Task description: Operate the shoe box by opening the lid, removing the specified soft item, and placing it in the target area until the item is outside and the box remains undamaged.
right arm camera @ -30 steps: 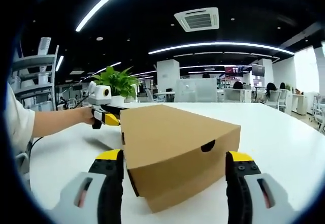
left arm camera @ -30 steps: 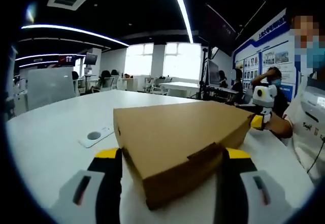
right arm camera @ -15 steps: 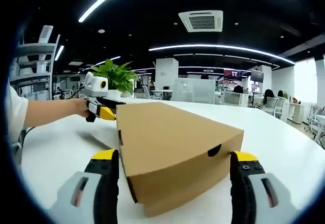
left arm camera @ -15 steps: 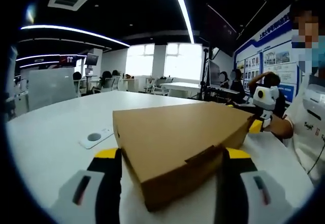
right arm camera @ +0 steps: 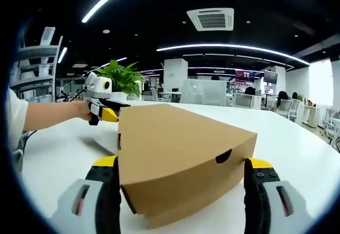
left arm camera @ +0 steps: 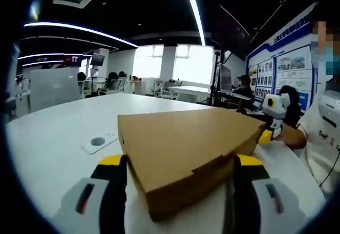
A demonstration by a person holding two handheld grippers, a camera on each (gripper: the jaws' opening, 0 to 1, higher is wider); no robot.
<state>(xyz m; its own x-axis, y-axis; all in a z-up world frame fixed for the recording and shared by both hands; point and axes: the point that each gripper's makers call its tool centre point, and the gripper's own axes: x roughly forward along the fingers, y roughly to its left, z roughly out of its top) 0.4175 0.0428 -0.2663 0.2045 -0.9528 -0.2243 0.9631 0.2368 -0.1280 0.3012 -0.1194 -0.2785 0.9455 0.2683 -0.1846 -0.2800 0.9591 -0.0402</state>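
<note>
Shoe box [left arm camera: 186, 154], lid closed, on white table [left arm camera: 48, 138]; opening step not yet begun. Left gripper [left arm camera: 172, 191] and right gripper [right arm camera: 178, 191] both spread wide, straddling opposite box ends, grasping nothing. Next move judged: catch lid edge and lift gently

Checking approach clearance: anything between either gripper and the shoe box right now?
Nothing visible. The shoe box sits between the left gripper's open jaws, and in the right gripper view the right gripper's open jaws flank its other end. The lid is still closed, so the soft item is hidden.
</note>
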